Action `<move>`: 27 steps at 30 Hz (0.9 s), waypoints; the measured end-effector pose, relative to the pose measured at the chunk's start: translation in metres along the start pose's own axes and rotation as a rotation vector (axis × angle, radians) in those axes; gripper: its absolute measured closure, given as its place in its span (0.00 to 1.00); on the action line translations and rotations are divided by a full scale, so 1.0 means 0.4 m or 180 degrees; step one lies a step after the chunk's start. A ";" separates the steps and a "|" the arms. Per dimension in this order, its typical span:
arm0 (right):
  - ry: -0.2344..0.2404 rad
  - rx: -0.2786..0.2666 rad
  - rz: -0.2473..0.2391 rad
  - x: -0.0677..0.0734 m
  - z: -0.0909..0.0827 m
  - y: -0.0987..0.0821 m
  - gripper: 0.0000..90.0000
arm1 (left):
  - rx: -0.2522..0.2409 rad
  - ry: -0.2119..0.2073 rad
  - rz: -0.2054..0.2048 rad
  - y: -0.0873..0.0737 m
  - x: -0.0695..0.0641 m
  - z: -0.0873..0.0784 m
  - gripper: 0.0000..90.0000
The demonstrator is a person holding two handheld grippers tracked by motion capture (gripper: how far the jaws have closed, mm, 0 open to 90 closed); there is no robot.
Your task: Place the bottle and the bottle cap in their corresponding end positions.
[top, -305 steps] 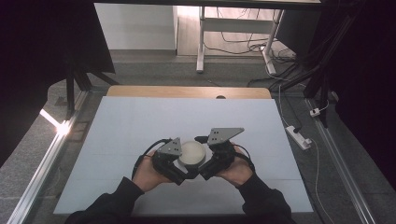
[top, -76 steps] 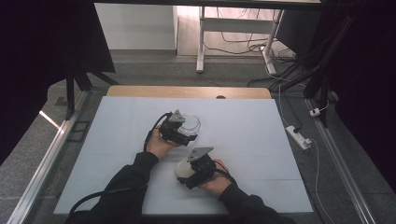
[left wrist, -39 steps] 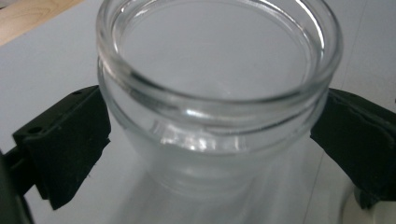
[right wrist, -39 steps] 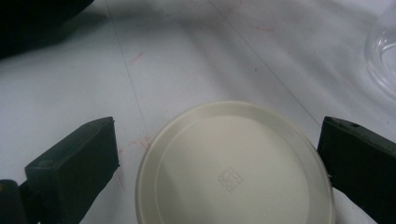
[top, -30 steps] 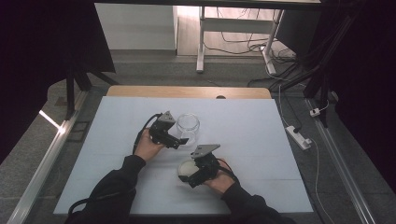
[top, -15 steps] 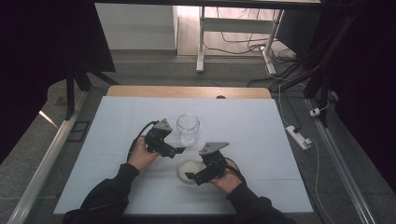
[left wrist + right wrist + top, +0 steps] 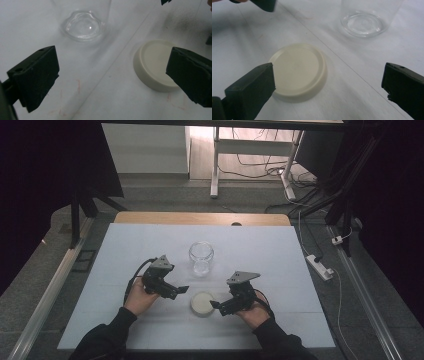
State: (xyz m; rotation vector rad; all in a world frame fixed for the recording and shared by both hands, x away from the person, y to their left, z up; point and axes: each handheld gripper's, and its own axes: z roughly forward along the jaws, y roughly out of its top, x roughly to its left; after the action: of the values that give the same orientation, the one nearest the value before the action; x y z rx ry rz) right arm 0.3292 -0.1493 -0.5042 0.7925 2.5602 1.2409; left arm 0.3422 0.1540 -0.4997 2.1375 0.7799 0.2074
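A clear glass jar [image 7: 201,258] stands upright and uncapped near the middle of the white table [image 7: 260,250]. Its cream round lid [image 7: 202,303] lies flat on the table in front of it. My left gripper [image 7: 181,290] is open, just left of the lid, with nothing between its jaws. In the left gripper view the lid [image 7: 156,65] is at right and the jar base [image 7: 83,26] is ahead. My right gripper [image 7: 215,305] is open too, right beside the lid. In the right gripper view the lid [image 7: 298,71] lies free by the left jaw, with the jar [image 7: 365,22] beyond.
A wooden strip [image 7: 200,218] runs along the table's far edge. A power strip [image 7: 318,266] and cables lie on the floor to the right. Metal rails [image 7: 45,295] flank the table. Desk legs [image 7: 216,165] stand beyond.
The lid came off the jar. My left gripper set the jar down and drew back toward the front. My right gripper laid the lid on the table and let go.
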 end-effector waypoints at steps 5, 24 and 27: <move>-0.0052 -0.0011 0.0035 -0.002 -0.023 -0.010 0.00 | 0.0036 0.0027 -0.0025 -0.026 -0.014 -0.024 0.00; -0.0236 0.0046 0.0009 0.004 -0.110 -0.072 0.00 | 0.0090 0.0270 -0.0211 -0.143 -0.059 -0.132 0.00; -0.0254 0.0030 0.0059 0.003 -0.128 -0.084 0.00 | 0.0088 0.0297 -0.0259 -0.162 -0.065 -0.150 0.00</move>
State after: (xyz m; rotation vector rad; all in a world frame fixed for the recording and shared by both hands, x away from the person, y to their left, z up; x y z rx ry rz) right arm 0.2957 -0.2002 -0.4979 0.8519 2.5029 1.1785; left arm 0.2677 0.2080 -0.5073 2.1294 0.9270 0.2562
